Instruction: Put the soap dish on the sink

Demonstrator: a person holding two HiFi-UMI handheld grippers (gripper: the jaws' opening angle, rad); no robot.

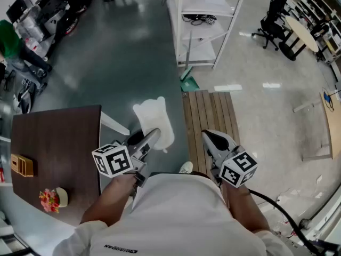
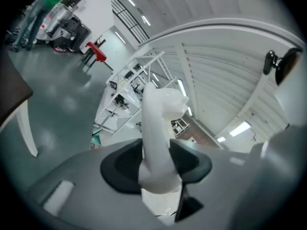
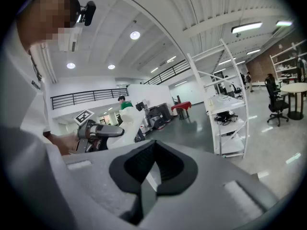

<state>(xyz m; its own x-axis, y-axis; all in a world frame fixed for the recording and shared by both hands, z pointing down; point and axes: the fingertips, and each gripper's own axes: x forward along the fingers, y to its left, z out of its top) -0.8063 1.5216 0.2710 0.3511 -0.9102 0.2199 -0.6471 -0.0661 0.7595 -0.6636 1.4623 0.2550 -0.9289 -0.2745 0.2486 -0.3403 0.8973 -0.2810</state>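
Presently the left gripper point(image 2: 157, 174) is pinching the soap dish point(image 2: 160, 109) by one edge, arguably risking a pivoting drop; the right gripper point(image 3: 146, 176) is hovering closed.

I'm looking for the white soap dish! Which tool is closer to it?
Left. The left tool clamps the soap dish; the right tool hangs apart, to its right.

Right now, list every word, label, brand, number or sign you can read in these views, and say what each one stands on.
No text reads clearly enough to quote.
Dark print on the person's white shirt, head view: upside down and too small to read.
Small dark print on that shirt, right gripper view: blurred.
Black-and-white marker cubes: square patterns only, no letters or digits.
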